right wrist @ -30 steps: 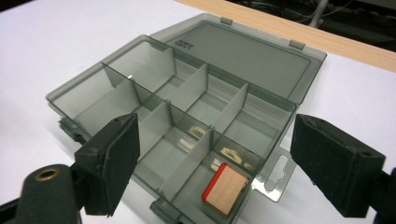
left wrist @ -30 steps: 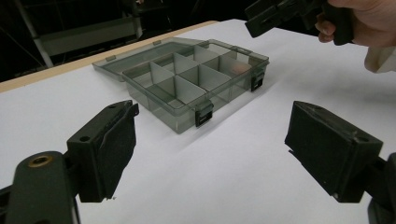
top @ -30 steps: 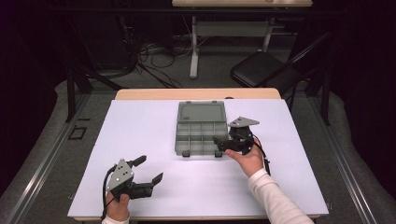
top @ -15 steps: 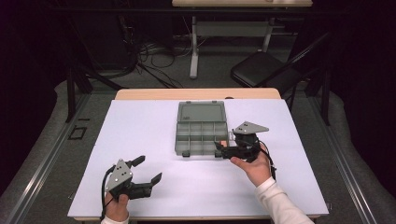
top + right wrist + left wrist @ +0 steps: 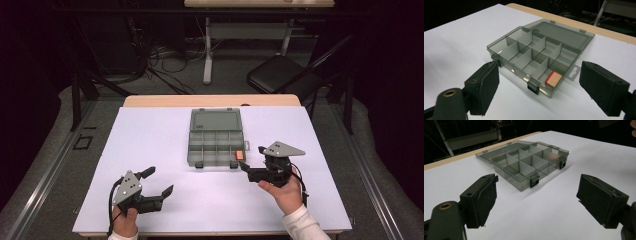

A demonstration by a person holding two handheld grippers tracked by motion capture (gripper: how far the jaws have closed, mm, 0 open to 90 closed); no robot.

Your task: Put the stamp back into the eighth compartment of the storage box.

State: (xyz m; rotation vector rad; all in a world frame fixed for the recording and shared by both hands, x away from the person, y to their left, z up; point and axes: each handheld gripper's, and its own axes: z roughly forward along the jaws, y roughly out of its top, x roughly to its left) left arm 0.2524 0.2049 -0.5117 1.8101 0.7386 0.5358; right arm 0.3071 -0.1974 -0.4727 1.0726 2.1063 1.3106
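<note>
A smoky grey compartment box lies in the middle of the white table with its lid folded flat behind it. A small wooden block with a red face rests in the front right compartment, also seen as the block in the right gripper view. My right gripper is open just in front and to the right of that corner, with nothing between its jaws. My left gripper stands open near the table's front left, facing the box from a distance, and it too is empty.
The white table top has a wooden strip along its far edge. A black chair and a desk frame with cables stand on the floor beyond. The box's two black latches hang at its front wall.
My right gripper has drawn back from the box's front right corner toward the person, and the block now shows in the compartment. The left gripper has stayed put.
</note>
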